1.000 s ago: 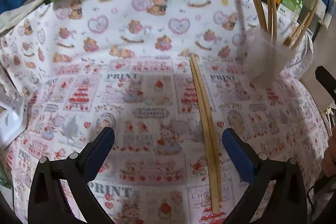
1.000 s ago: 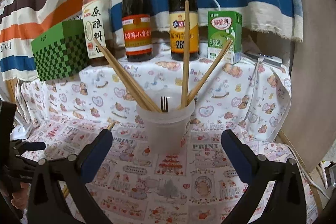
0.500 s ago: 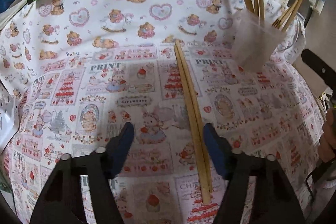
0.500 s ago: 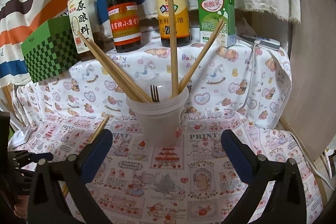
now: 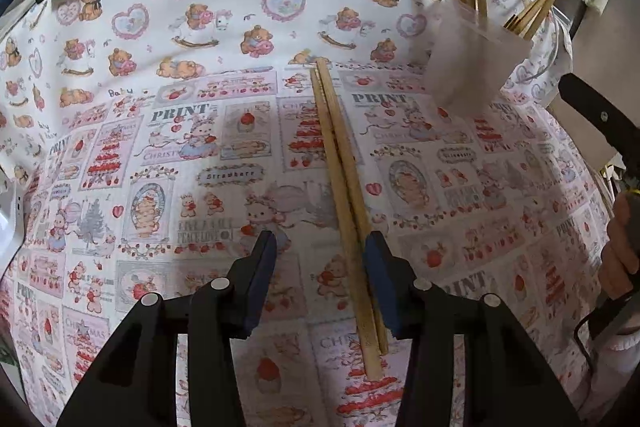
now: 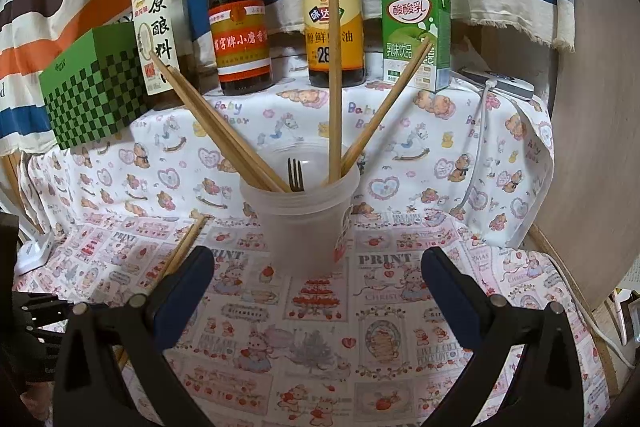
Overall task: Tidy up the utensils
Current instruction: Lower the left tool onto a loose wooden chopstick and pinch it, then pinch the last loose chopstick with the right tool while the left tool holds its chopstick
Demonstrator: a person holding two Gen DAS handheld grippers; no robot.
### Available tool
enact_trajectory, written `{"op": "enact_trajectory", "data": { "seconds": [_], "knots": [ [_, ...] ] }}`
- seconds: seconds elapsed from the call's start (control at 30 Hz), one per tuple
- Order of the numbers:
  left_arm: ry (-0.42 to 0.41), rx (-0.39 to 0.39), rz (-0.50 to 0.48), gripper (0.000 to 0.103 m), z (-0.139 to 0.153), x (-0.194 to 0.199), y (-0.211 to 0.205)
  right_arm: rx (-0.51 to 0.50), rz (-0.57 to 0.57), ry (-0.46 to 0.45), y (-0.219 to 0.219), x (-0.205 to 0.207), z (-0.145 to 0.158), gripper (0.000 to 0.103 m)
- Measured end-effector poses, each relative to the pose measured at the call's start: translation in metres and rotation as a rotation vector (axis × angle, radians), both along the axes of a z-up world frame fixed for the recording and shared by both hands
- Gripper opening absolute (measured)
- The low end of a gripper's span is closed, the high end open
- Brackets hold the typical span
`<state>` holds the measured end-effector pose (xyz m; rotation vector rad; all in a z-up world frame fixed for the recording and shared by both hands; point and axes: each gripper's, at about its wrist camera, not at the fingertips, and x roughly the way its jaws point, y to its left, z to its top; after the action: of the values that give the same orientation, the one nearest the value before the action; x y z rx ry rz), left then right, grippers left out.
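Observation:
A pair of wooden chopsticks (image 5: pixel 344 187) lies on the patterned tablecloth, pointing away from me. My left gripper (image 5: pixel 320 247) is low over their near half, jaws partly closed around them, the right pad touching the pair, the left pad apart. A translucent plastic cup (image 6: pixel 300 211) holds several chopsticks and a fork (image 6: pixel 296 177); it also shows in the left wrist view (image 5: pixel 472 63) at the upper right. My right gripper (image 6: pixel 318 271) is open and empty just in front of the cup. The loose chopsticks (image 6: pixel 186 247) show left of the cup.
Three sauce bottles (image 6: pixel 240 27) and a green drink carton (image 6: pixel 416 35) stand at the back. A green checkered box (image 6: pixel 92 95) is back left. A power bank with cable (image 6: pixel 500 83) lies at the back right. The table edge drops off to the right.
My left gripper has moved forward and down over the chopsticks and its jaws have narrowed around them. My right gripper has moved closer to the cup.

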<state>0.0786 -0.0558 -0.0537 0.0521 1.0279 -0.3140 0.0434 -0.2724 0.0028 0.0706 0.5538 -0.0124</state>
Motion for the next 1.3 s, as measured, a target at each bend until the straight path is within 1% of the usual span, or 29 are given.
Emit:
{"op": "enact_trajectory", "data": {
  "seconds": [0.07,0.13,0.2,0.23,0.3,0.37,0.47,0.6,0.7,0.73,0.77,0.87,0.9,0.93,1.0,1.1,1.17,1.23,1.3],
  "knots": [
    [-0.004,0.01,0.0,0.047,0.0,0.0,0.0,-0.001,-0.001,-0.001,0.0,0.0,0.0,0.103],
    [0.007,-0.003,0.011,0.046,0.0,0.001,0.003,-0.002,-0.002,-0.002,0.0,0.0,0.0,0.103],
    [0.021,-0.021,0.032,0.04,0.0,0.002,0.008,-0.005,-0.004,-0.003,0.0,0.0,0.0,0.103],
    [0.024,-0.023,0.042,0.034,0.0,0.002,0.01,-0.006,-0.006,-0.002,0.0,0.0,0.0,0.103],
    [0.029,-0.033,0.048,0.033,0.0,0.003,0.012,-0.005,-0.006,0.0,-0.001,0.001,0.0,0.103],
    [0.026,-0.025,0.047,0.032,0.0,0.003,0.01,-0.007,-0.006,0.002,-0.001,0.001,0.0,0.103],
    [0.01,0.013,0.042,0.031,-0.001,-0.001,0.005,-0.01,-0.005,0.005,0.0,0.001,-0.001,0.103],
    [-0.016,0.075,0.008,0.031,-0.002,-0.006,-0.006,-0.017,-0.004,0.001,0.001,0.0,0.0,0.103],
    [-0.023,0.084,0.002,0.03,-0.001,-0.007,-0.007,-0.022,-0.005,-0.003,0.002,-0.001,0.0,0.103],
    [-0.02,0.077,-0.005,0.021,-0.001,-0.007,-0.006,-0.023,-0.005,-0.004,0.002,-0.001,0.001,0.103],
    [-0.017,0.07,-0.009,0.007,-0.001,-0.007,-0.006,-0.023,-0.004,-0.004,0.002,-0.001,0.001,0.103],
    [0.009,0.014,-0.013,0.006,0.0,-0.005,-0.001,-0.019,0.0,-0.003,0.001,-0.001,0.001,0.103],
    [0.004,-0.002,-0.01,0.006,0.003,-0.005,0.002,-0.018,0.002,-0.003,0.001,-0.001,0.001,0.103],
    [-0.014,-0.008,0.002,0.006,0.007,-0.006,0.003,-0.018,0.004,-0.003,0.001,-0.001,0.001,0.103],
    [-0.09,-0.032,0.018,0.006,0.022,-0.011,0.008,-0.018,0.005,-0.006,0.002,-0.002,0.002,0.103],
    [-0.248,-0.073,0.041,0.006,0.053,-0.028,0.016,-0.024,0.003,-0.017,0.002,-0.004,0.003,0.103],
    [-0.332,-0.097,0.048,0.006,0.07,-0.039,0.02,-0.033,0.001,-0.022,0.003,-0.004,0.004,0.103],
    [-0.368,-0.101,0.028,0.006,0.08,-0.044,0.021,-0.037,0.002,-0.023,0.004,-0.004,0.003,0.103],
    [-0.374,-0.103,0.037,0.006,0.085,-0.043,0.024,-0.04,0.005,-0.019,0.005,-0.003,0.002,0.103]
  ]
}}
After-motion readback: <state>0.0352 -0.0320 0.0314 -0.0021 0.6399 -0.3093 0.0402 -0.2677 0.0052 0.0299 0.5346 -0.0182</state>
